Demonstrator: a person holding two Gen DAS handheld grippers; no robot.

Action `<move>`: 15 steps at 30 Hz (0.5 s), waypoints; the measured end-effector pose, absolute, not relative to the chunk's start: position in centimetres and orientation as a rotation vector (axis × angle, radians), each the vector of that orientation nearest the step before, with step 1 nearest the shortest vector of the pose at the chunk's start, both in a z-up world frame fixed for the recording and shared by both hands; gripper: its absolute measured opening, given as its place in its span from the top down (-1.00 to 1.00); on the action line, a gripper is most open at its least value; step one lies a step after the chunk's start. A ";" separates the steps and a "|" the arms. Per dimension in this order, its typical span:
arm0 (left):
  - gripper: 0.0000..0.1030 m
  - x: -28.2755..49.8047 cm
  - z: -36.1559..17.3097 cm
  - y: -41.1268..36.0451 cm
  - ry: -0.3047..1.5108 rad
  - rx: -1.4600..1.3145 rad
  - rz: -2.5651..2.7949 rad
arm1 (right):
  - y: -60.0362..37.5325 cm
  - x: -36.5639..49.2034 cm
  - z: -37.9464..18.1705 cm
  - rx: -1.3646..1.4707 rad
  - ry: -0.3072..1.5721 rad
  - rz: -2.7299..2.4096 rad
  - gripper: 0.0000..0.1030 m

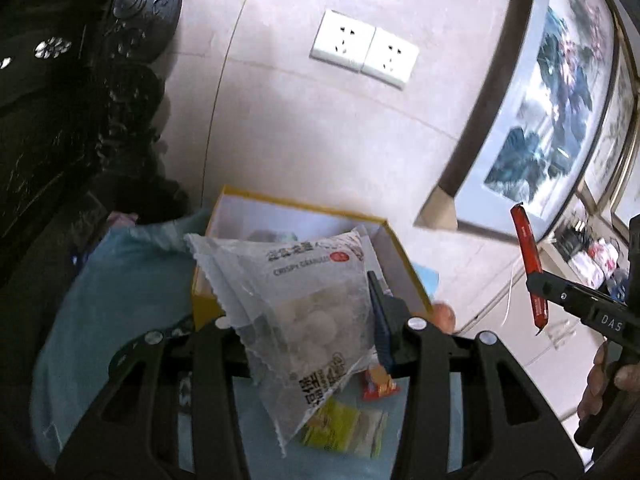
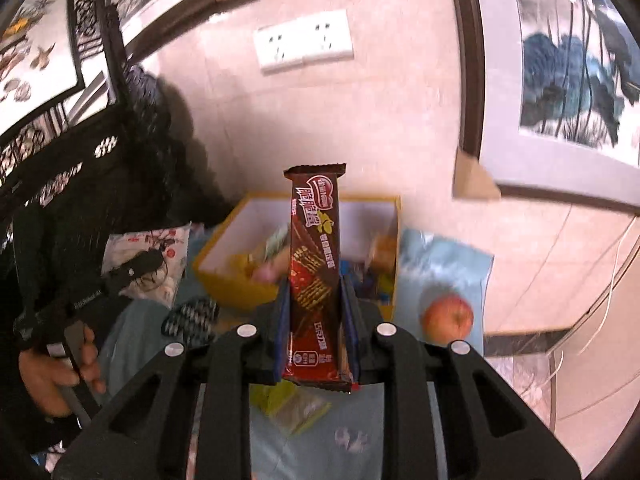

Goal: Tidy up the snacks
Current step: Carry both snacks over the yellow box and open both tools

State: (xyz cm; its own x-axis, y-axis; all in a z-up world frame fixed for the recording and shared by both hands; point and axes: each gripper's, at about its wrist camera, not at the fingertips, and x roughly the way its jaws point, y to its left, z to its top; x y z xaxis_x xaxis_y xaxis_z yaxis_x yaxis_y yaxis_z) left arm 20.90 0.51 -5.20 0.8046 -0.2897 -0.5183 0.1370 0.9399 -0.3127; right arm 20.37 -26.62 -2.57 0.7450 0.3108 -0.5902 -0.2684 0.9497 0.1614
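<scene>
My left gripper (image 1: 310,320) is shut on a clear snack bag (image 1: 296,300) of pale round crisps, held above a light blue cloth (image 1: 120,300). Behind it stands an open yellow box (image 1: 304,216) with white inside. My right gripper (image 2: 314,312) is shut on a dark red wafer bar (image 2: 314,264), held upright in front of the same yellow box (image 2: 224,276), which holds several snacks. The right gripper (image 1: 536,280) and its red bar (image 1: 528,256) also show at the right of the left wrist view. The left gripper (image 2: 152,260) shows at the left of the right wrist view.
A yellow-green packet (image 1: 344,428) and a small orange packet (image 1: 378,386) lie on the cloth below my left gripper. An apple (image 2: 448,318) sits right of the box. A wall with sockets (image 1: 364,52) and framed paintings (image 2: 576,72) stands behind. Dark carved furniture (image 1: 60,100) is at left.
</scene>
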 end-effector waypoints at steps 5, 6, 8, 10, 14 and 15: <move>0.16 23.6 -4.0 0.0 0.567 -0.268 -0.207 | -26.5 23.9 -1.6 0.076 0.632 0.299 0.54; 0.16 24.1 -3.9 -0.1 0.564 -0.266 -0.211 | -26.5 24.6 -1.5 0.079 0.633 0.301 0.54; 0.16 25.1 -3.9 -0.5 0.560 -0.256 -0.215 | -25.9 25.5 -1.6 0.072 0.634 0.301 0.54; 0.16 26.3 -4.2 -1.2 0.558 -0.248 -0.220 | -25.4 26.7 -2.1 0.062 0.642 0.302 0.54; 0.16 28.8 -5.7 -2.2 0.574 -0.231 -0.225 | -24.3 29.3 -3.7 0.051 0.657 0.286 0.54; 0.16 29.3 -6.1 -2.4 0.575 -0.227 -0.221 | -24.1 30.1 -4.2 0.047 0.658 0.278 0.54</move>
